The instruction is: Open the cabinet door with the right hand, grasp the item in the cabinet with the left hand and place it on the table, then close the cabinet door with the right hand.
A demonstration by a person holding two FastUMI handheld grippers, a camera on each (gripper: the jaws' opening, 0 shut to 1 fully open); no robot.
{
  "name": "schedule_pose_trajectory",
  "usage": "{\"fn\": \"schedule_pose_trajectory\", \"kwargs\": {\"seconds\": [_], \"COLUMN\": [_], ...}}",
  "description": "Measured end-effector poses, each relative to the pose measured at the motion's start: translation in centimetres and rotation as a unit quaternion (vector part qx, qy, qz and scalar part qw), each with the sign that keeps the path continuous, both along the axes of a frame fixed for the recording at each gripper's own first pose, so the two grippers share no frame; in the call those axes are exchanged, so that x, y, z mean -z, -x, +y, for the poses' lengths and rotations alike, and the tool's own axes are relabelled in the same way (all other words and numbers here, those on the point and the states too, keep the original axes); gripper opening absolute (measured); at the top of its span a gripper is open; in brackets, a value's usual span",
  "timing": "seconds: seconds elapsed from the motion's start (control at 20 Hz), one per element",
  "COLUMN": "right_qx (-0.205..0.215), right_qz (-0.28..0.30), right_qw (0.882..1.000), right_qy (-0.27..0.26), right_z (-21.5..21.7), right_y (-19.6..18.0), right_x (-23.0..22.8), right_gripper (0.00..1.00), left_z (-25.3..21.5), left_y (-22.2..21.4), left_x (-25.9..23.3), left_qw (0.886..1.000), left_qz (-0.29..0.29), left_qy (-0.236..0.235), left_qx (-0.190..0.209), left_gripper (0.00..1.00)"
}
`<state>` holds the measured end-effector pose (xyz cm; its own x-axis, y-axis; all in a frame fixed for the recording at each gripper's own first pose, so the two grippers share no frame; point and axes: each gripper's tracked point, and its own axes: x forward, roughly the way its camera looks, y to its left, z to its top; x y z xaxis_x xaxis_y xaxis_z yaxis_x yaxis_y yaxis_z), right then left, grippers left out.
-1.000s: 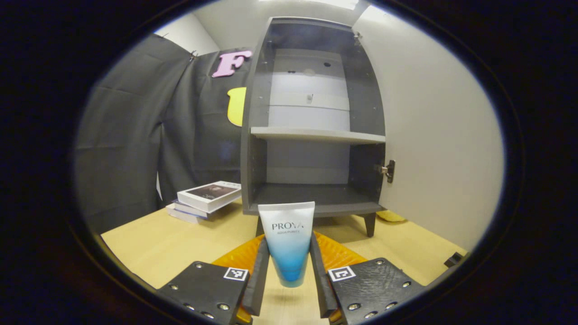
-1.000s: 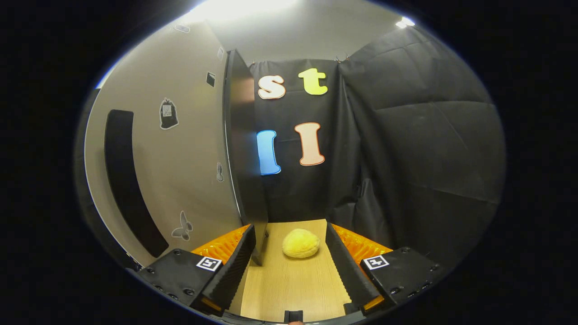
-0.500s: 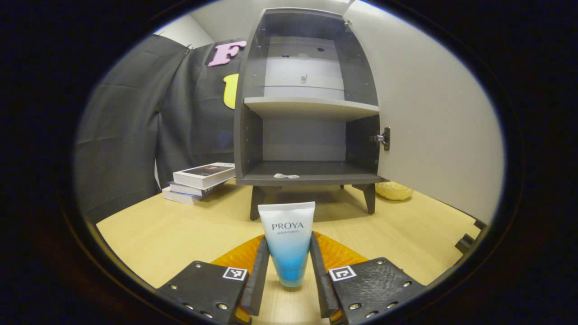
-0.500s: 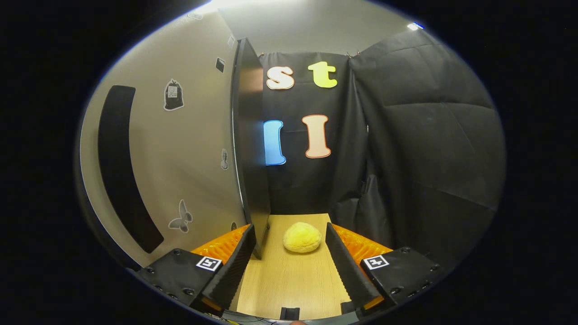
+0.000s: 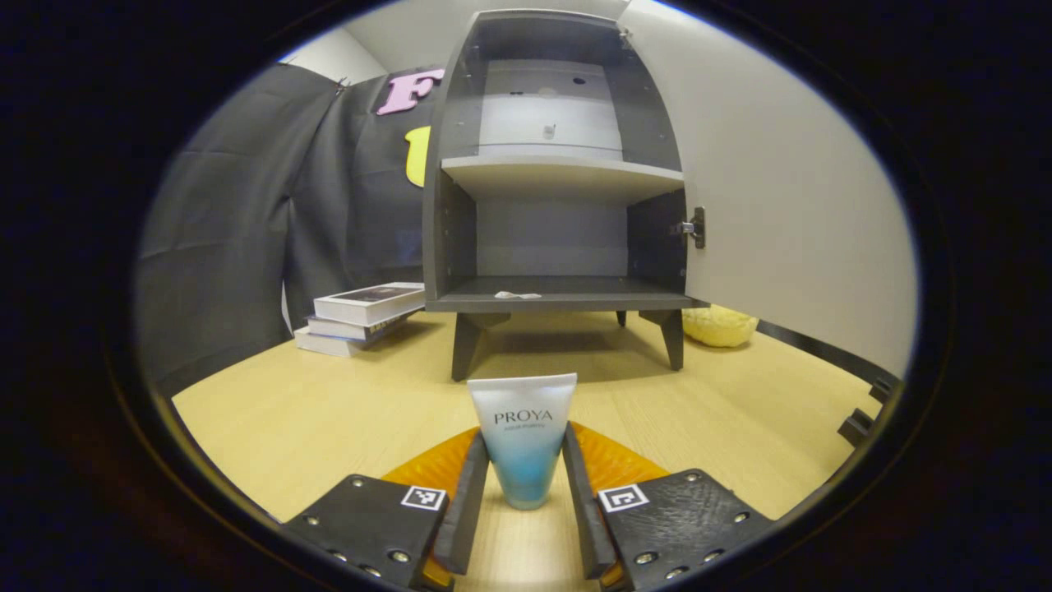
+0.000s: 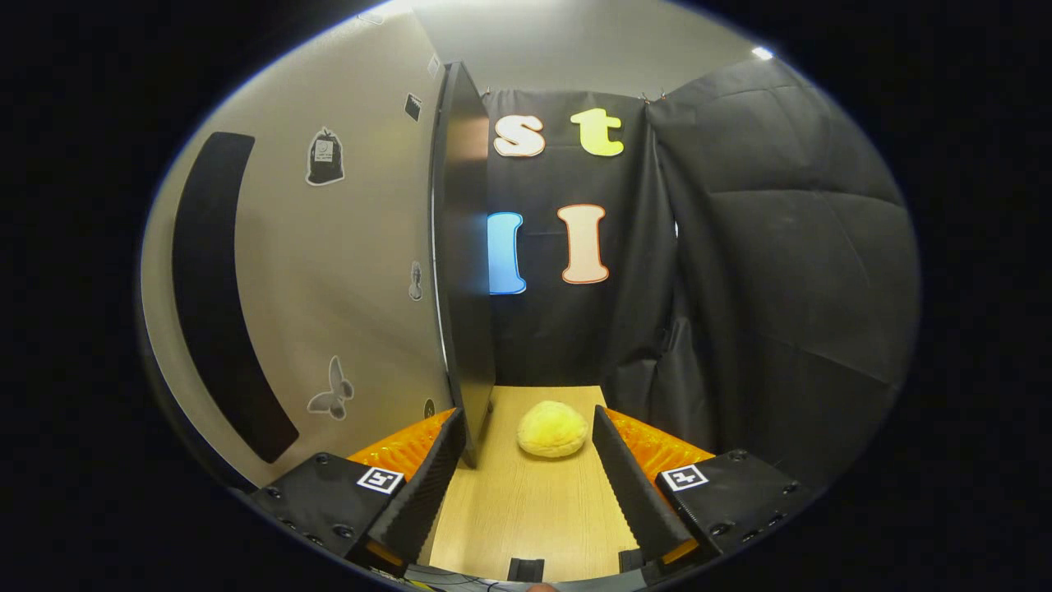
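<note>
- The step in hand looks to be setting the item down: the left gripper (image 5: 523,501), at the bottom centre of the left gripper view, pinches the white-to-blue squeeze tube (image 5: 523,440) between both fingers, low over the pale wooden table (image 5: 288,419).
- To do it well, I judge the tube's lower end should rest on the table before the fingers part, and the spot should stay in front of the dark grey cabinet (image 5: 559,189), away from the swing of the door.
- The tube stands upright in the grip, flat crimped end up, white at the top fading to blue below; it seems soft plastic, so a gentle squeeze is enough. Whether its base already touches the wood cannot be told.
- The light grey cabinet door (image 5: 781,205) stands wide open at the right of that view; the lower shelf holds only a small scrap.
- The right gripper (image 6: 526,485) is spread with nothing between its fingers, the door's dark edge (image 6: 460,263) just beside its left finger, a yellow rounded sponge (image 6: 551,428) ahead.
</note>
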<state>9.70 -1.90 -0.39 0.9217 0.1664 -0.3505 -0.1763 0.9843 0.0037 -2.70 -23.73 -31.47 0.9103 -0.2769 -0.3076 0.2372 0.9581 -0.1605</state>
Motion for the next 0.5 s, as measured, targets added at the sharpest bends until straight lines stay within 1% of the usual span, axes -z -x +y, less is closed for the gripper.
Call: {"fn": "schedule_pose_trajectory", "kwargs": {"seconds": [0.05, 0.1, 0.15, 0.2, 0.25, 0.35, 0.5], "right_qx": [0.000, 0.001, 0.002, 0.005, 0.007, 0.010, 0.014], "right_qz": [-0.001, -0.001, -0.002, -0.003, -0.004, -0.008, -0.017], "right_qw": [1.000, 1.000, 1.000, 1.000, 1.000, 1.000, 1.000], "right_qy": [-0.003, -0.006, -0.007, -0.007, -0.007, -0.009, -0.019], "right_z": [0.0, -0.1, -0.2, -0.3, -0.5, -0.8, -0.8], "right_y": [0.0, 0.0, 0.0, 0.1, 0.1, 0.3, 0.9], "right_x": [0.0, 0.0, -0.1, -0.2, -0.2, -0.5, -1.1], "right_gripper": [0.98, 0.98, 0.98, 0.92, 0.92, 0.92, 0.92], "left_z": [-0.1, -0.1, -0.1, 0.2, 0.3, 0.5, 1.2], "left_y": [-0.1, -0.1, -0.2, -0.3, -0.3, -0.6, -0.8], "left_x": [-0.1, -0.3, -0.7, -1.2, -1.8, -3.2, -7.7], "left_qw": [1.000, 1.000, 1.000, 1.000, 1.000, 1.000, 0.999], "left_qz": [0.001, -0.001, -0.003, -0.006, -0.006, -0.009, -0.031], "left_qy": [-0.001, -0.003, -0.006, -0.008, -0.011, -0.018, -0.009], "left_qx": [0.002, 0.002, 0.002, 0.002, 0.004, 0.001, -0.001], "left_gripper": [0.55, 0.50, 0.56, 0.55, 0.70, 0.75, 0.75]}}
